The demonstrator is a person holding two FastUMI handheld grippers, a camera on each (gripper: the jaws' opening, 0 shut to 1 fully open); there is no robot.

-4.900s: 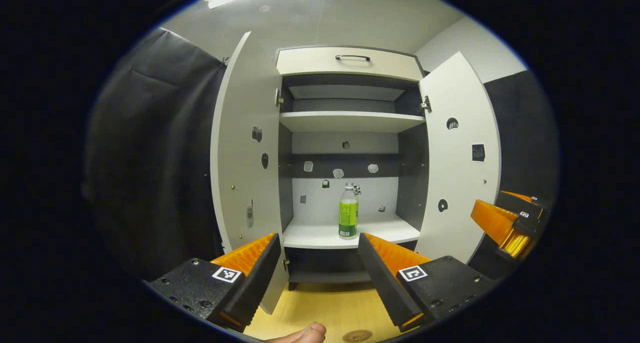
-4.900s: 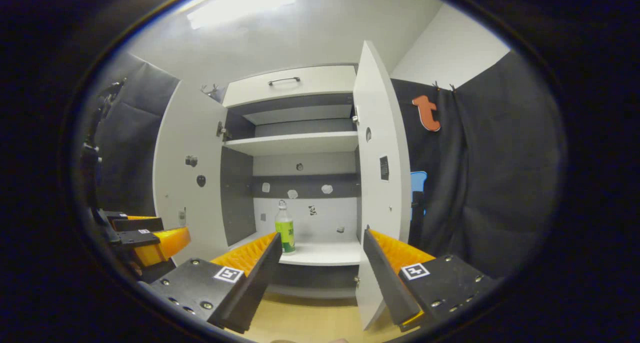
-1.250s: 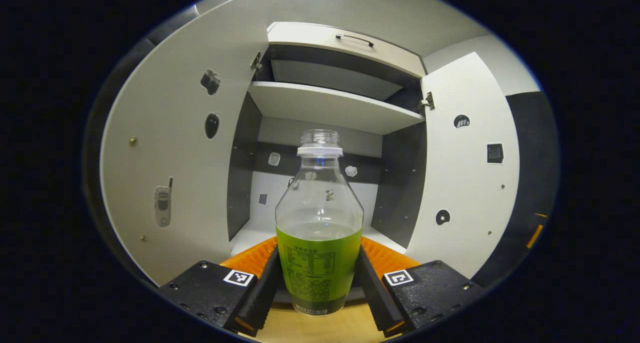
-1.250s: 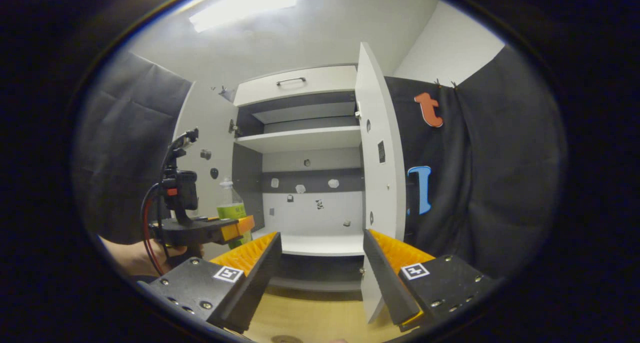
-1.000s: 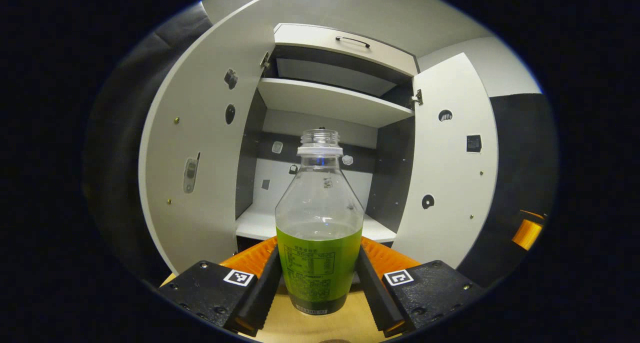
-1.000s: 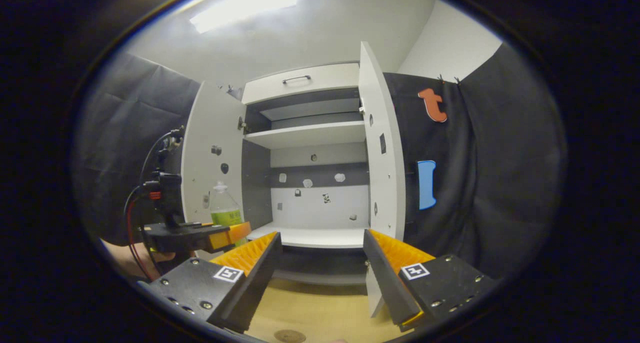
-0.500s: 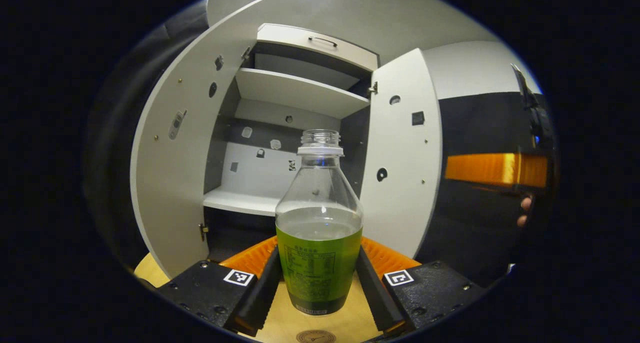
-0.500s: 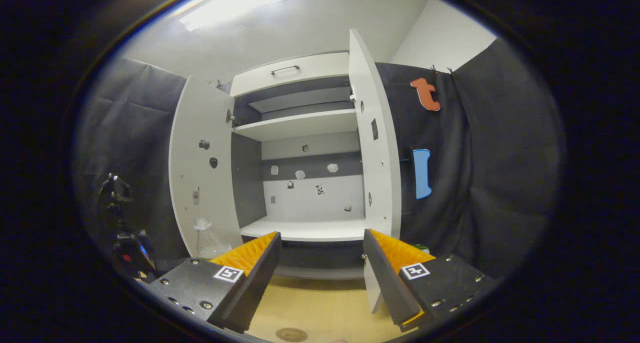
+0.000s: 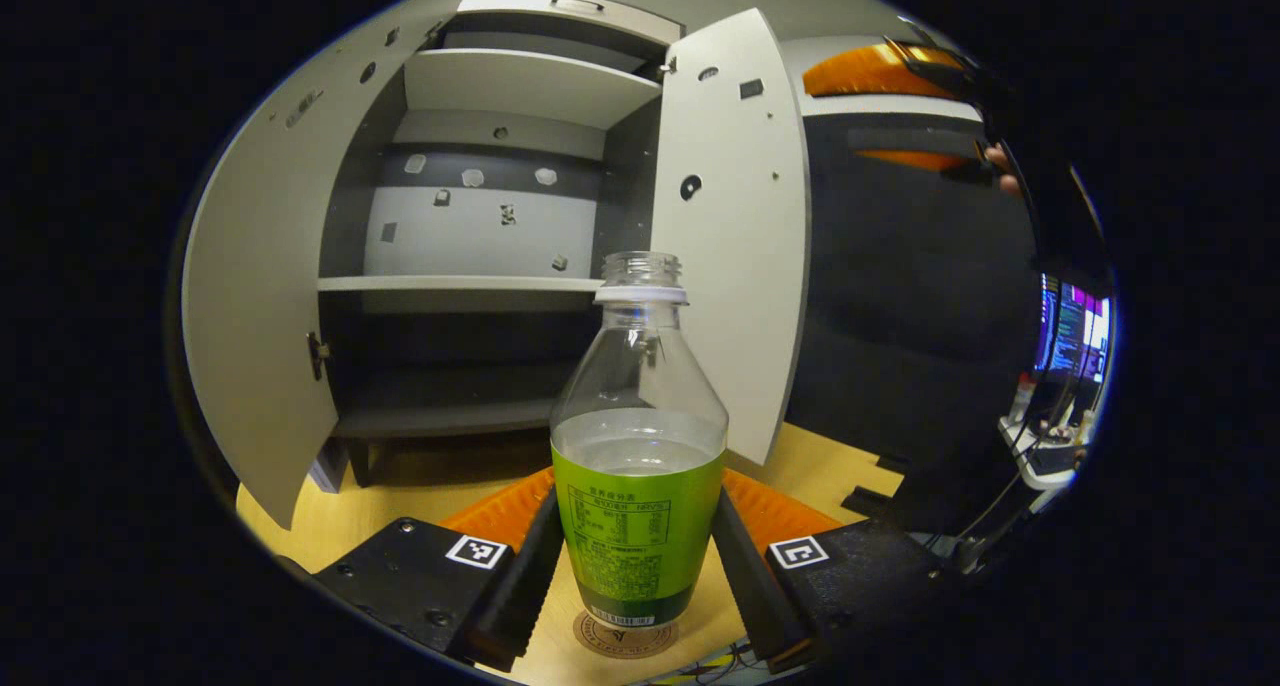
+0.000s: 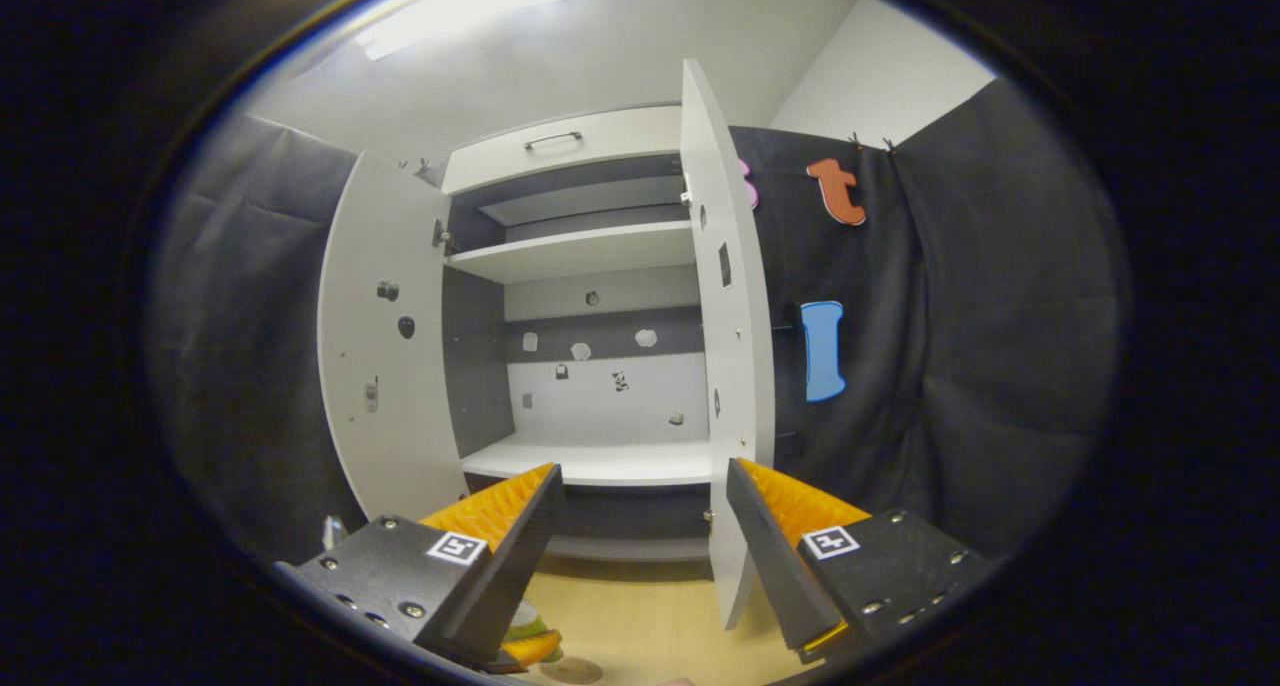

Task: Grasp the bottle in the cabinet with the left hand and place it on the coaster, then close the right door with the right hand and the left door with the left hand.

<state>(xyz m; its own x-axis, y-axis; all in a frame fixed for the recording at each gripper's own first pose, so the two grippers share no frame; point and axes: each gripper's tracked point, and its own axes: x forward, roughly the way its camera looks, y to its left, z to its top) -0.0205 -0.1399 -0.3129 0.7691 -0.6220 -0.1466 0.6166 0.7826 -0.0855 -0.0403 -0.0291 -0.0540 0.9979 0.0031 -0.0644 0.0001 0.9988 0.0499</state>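
My left gripper (image 9: 637, 501) is shut on the bottle (image 9: 638, 526), a clear uncapped bottle with a green label, held upright. Directly under its base lies the round brown coaster (image 9: 625, 636) on the wooden floor; I cannot tell whether they touch. The cabinet (image 9: 470, 283) stands behind with its left door (image 9: 255, 296) and right door (image 9: 735, 236) swung open. My right gripper (image 10: 643, 471) is open, holds nothing, and faces the cabinet, close to the right door (image 10: 735, 366), seen nearly edge-on. Its orange fingers (image 9: 875, 68) show high at the right in the left gripper view.
The cabinet's shelves (image 10: 590, 461) hold nothing. Black cloth (image 10: 950, 366) hangs to the right of the cabinet. A lit monitor and cables (image 9: 1072, 331) sit at the far right in the left gripper view. Wooden floor (image 10: 640, 616) runs in front of the cabinet.
My left gripper has carried the bottle out of the cabinet and lowered it over the coaster. My right gripper has stayed open and drifted slightly towards the right door.
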